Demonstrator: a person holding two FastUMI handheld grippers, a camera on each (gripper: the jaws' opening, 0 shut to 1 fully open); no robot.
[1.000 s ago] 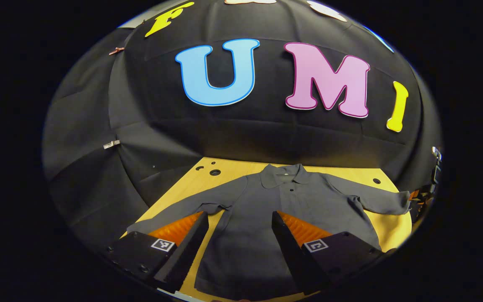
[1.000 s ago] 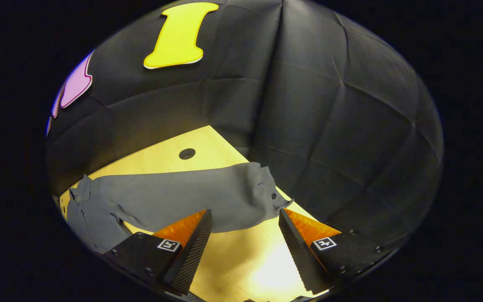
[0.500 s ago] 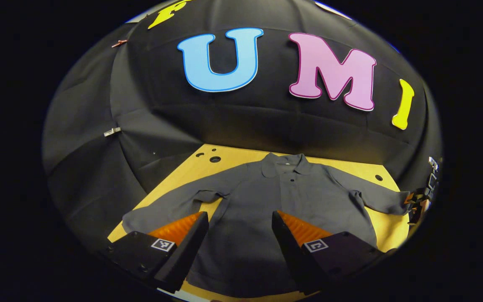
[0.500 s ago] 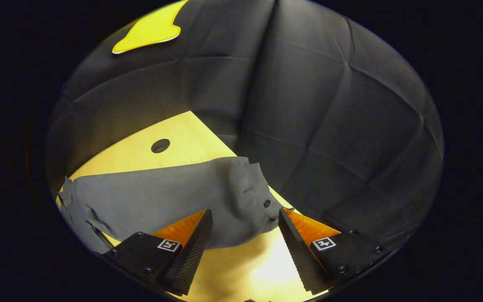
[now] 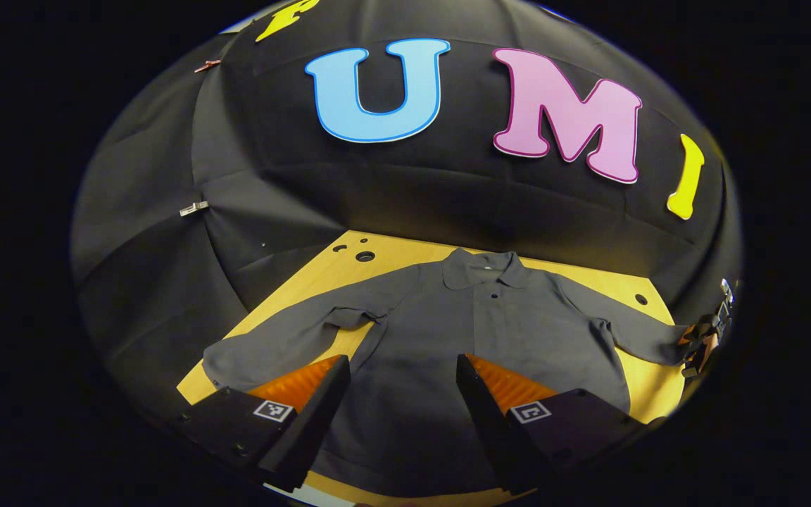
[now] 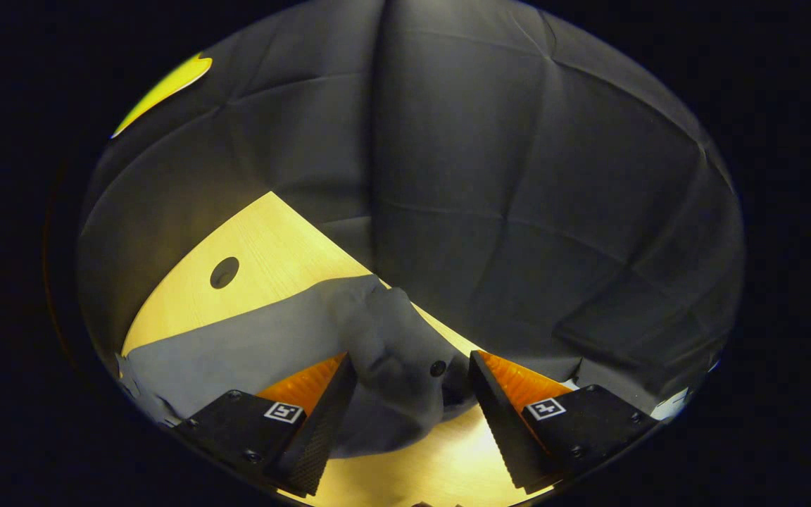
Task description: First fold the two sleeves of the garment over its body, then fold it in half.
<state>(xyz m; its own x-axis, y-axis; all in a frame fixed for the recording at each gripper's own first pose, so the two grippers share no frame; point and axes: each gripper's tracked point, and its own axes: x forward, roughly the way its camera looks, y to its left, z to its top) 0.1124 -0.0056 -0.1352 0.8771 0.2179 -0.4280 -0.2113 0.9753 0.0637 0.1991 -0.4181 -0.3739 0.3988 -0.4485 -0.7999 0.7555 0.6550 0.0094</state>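
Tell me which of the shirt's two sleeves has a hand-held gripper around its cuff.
The sleeve on the right in the left gripper view: its buttoned cuff lies between the right hand-held gripper's open fingers. The other sleeve lies flat, unattended.

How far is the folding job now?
Nothing is folded yet: the shirt lies flat on the table, both sleeves spread out. In hand: the open right gripper straddles one cuff, not yet pinching. The left gripper hovers open. Both sleeve folds and the halving are left.
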